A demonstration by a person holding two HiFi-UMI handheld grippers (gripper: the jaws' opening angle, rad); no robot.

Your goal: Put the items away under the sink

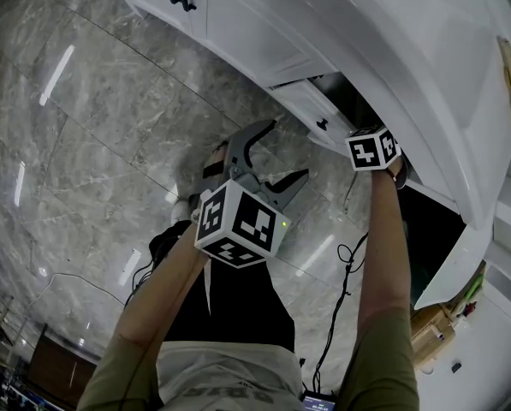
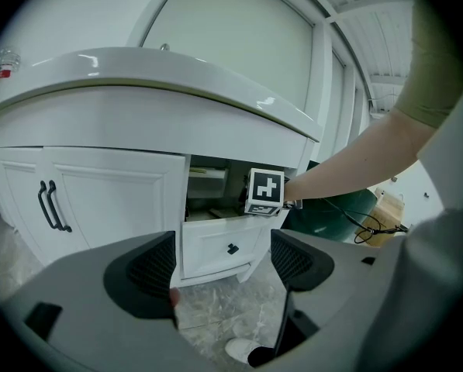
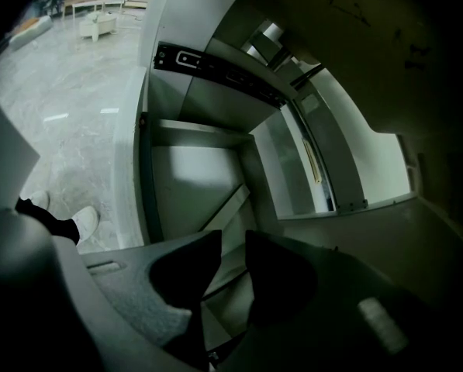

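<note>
The right gripper (image 3: 229,263) is inside the pulled-open white drawer (image 2: 229,248) of the white sink cabinet (image 2: 107,180), jaws narrowly apart on nothing, and the left gripper (image 1: 286,152) hangs wide and empty to its left; with no item visible anywhere, this looks like the release step, and the next move is probably to draw the right gripper out clear of the drawer.

In the head view, the left gripper (image 1: 285,151) hung mid-frame over the floor (image 1: 84,144), just below the drawer (image 1: 309,110), whose opening under the counter (image 1: 392,32) held the right gripper (image 1: 373,148), with cabinet doors (image 1: 225,14) at upper left.
</note>
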